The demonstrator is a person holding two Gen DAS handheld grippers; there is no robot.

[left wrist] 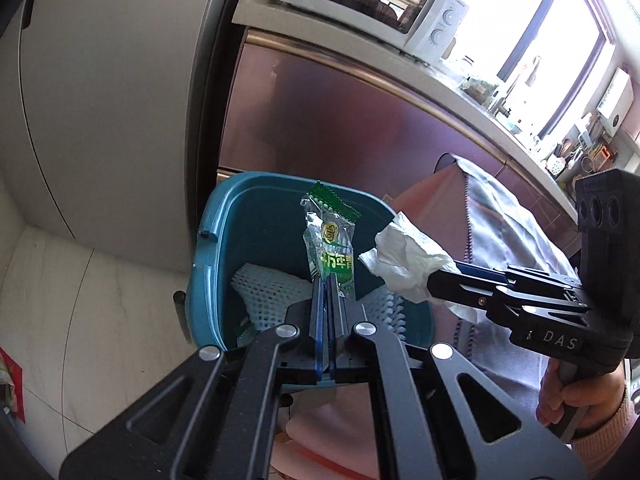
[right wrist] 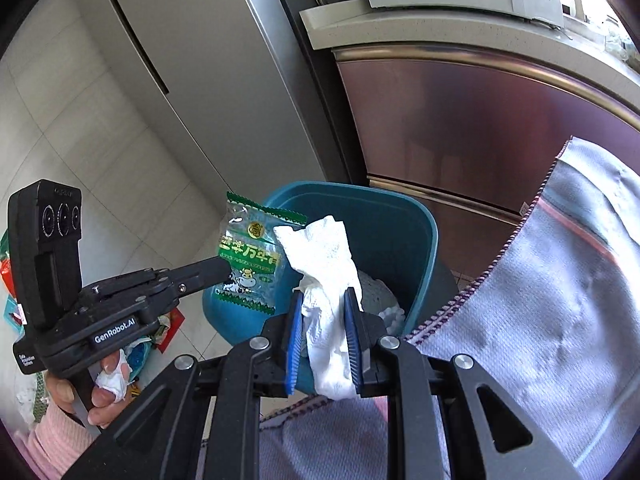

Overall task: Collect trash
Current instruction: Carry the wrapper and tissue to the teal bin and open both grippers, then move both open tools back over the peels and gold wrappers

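Observation:
A teal plastic bin (left wrist: 224,248) (right wrist: 416,228) stands on the floor by the fridge, with white foam netting (left wrist: 272,292) (right wrist: 376,292) inside. My left gripper (left wrist: 326,280) (right wrist: 226,270) is shut on a green and clear snack wrapper (left wrist: 330,240) (right wrist: 250,260), which hangs over the bin's opening. My right gripper (right wrist: 322,300) (left wrist: 434,280) is shut on a crumpled white tissue (right wrist: 324,276) (left wrist: 404,258), held just above the bin's right rim. Both grippers point down toward the bin.
A grey cloth with pink edge (right wrist: 540,300) (left wrist: 500,224) drapes over a table edge right of the bin. A steel fridge (right wrist: 168,80) and reddish cabinet fronts (left wrist: 320,112) stand behind. A microwave (left wrist: 372,0) sits on the counter. Colourful litter (right wrist: 12,304) lies on the floor at left.

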